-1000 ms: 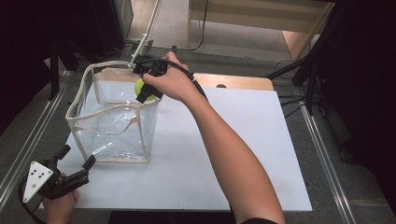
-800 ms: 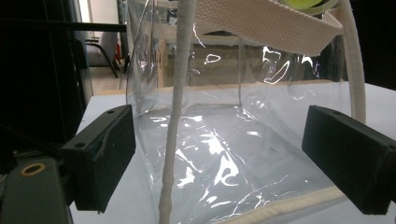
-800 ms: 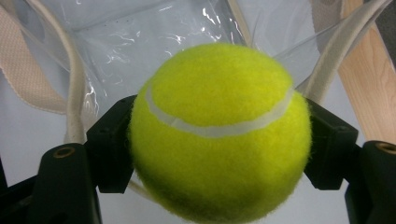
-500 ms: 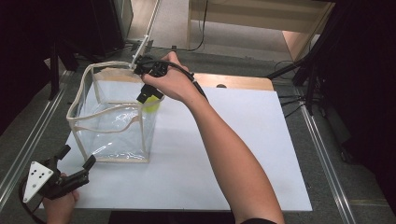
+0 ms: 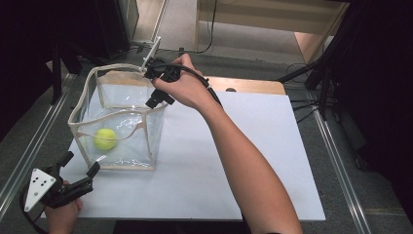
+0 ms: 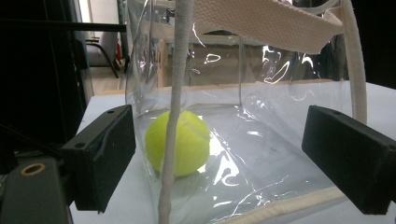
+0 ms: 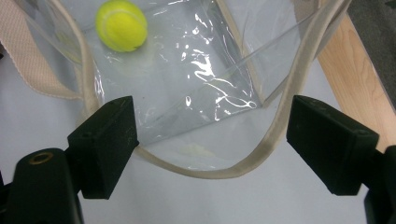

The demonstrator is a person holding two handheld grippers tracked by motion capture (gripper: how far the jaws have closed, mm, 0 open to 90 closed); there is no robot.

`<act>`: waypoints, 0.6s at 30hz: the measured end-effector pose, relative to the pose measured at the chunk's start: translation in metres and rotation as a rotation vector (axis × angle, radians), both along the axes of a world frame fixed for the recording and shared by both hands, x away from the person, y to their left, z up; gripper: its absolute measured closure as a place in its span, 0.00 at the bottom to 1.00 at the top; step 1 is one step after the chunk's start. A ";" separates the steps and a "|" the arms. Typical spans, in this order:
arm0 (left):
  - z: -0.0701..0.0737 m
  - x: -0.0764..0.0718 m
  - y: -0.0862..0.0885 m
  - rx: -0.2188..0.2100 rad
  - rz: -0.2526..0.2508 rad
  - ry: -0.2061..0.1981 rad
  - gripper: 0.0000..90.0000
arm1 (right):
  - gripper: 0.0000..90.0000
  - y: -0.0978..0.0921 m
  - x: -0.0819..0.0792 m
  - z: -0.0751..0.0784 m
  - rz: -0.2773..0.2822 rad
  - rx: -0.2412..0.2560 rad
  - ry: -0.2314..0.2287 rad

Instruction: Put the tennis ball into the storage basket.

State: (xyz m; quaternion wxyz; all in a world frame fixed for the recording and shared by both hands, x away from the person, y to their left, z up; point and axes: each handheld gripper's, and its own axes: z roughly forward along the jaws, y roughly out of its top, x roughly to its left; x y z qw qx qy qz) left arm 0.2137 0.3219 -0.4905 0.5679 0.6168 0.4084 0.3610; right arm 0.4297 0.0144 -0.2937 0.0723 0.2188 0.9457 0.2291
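There was one yellow tennis ball (image 5: 105, 138), lying beyond the left gripper (image 5: 78, 171) and below the right gripper (image 5: 157, 99). One clear bag (image 5: 122, 146) with cream trim held it. Two grippers were present, each with two black jaws spread apart. One white board (image 5: 234, 156) lay beneath both

A second ago the tennis ball (image 5: 105, 138) sat between the jaws of the right gripper (image 5: 157, 89), up at the rim of the clear bag (image 5: 122, 78). Half a second ago it had left the jaws and was falling just below them, inside the bag. Now it lies on the floor of the bag, near the wall closest to the person, well apart from the right gripper, whose jaws stand wide apart and empty above the bag's open top
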 end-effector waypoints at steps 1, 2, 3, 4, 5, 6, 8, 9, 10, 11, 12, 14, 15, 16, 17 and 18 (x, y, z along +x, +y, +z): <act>0.000 0.000 0.000 0.001 0.000 0.000 0.11 | 0.17 -0.002 -0.001 -0.001 0.002 0.002 -0.002; 0.000 0.000 0.000 0.001 0.000 0.000 0.11 | 0.17 -0.003 -0.001 -0.001 -0.001 0.004 -0.001; 0.000 0.000 0.000 0.001 0.000 0.000 0.11 | 0.17 -0.005 -0.002 -0.001 -0.002 0.012 -0.003; 0.000 0.000 0.000 0.001 0.000 0.000 0.11 | 0.17 -0.006 -0.003 -0.001 -0.007 0.016 0.000; 0.000 0.000 0.000 0.000 0.000 0.000 0.11 | 0.17 -0.007 -0.003 -0.001 -0.006 0.017 -0.003; 0.000 0.000 0.000 0.001 0.000 0.000 0.11 | 0.16 -0.008 -0.004 -0.001 -0.006 0.023 -0.004; 0.000 0.000 0.000 0.002 0.000 0.000 0.11 | 0.12 -0.011 -0.006 -0.001 -0.006 0.019 -0.001; 0.000 0.000 0.000 0.002 0.001 -0.001 0.11 | 0.12 -0.012 -0.007 0.000 -0.008 0.020 -0.003; 0.000 0.000 0.000 0.002 0.000 -0.001 0.11 | 0.12 -0.013 -0.008 0.000 -0.011 0.021 0.000; 0.000 0.000 0.000 0.001 0.000 -0.001 0.11 | 0.12 -0.014 -0.008 0.000 -0.008 0.020 -0.004; 0.000 0.000 0.000 0.001 0.000 0.000 0.11 | 0.12 -0.015 -0.009 -0.001 -0.010 0.025 -0.002; 0.000 0.000 0.000 0.001 0.001 0.000 0.11 | 0.12 -0.017 -0.011 -0.002 -0.011 0.023 0.000; 0.000 0.000 0.000 0.002 0.001 -0.001 0.11 | 0.12 -0.017 -0.011 -0.003 -0.006 0.021 0.002; 0.000 0.000 0.000 0.001 0.001 -0.001 0.11 | 0.11 -0.018 -0.012 -0.004 -0.012 0.020 -0.001; 0.000 0.000 0.000 0.000 0.001 0.000 0.11 | 0.11 -0.018 -0.013 -0.004 -0.016 0.019 0.001; 0.000 0.000 0.000 0.002 0.001 -0.001 0.11 | 0.10 -0.019 -0.013 -0.005 -0.015 0.018 -0.001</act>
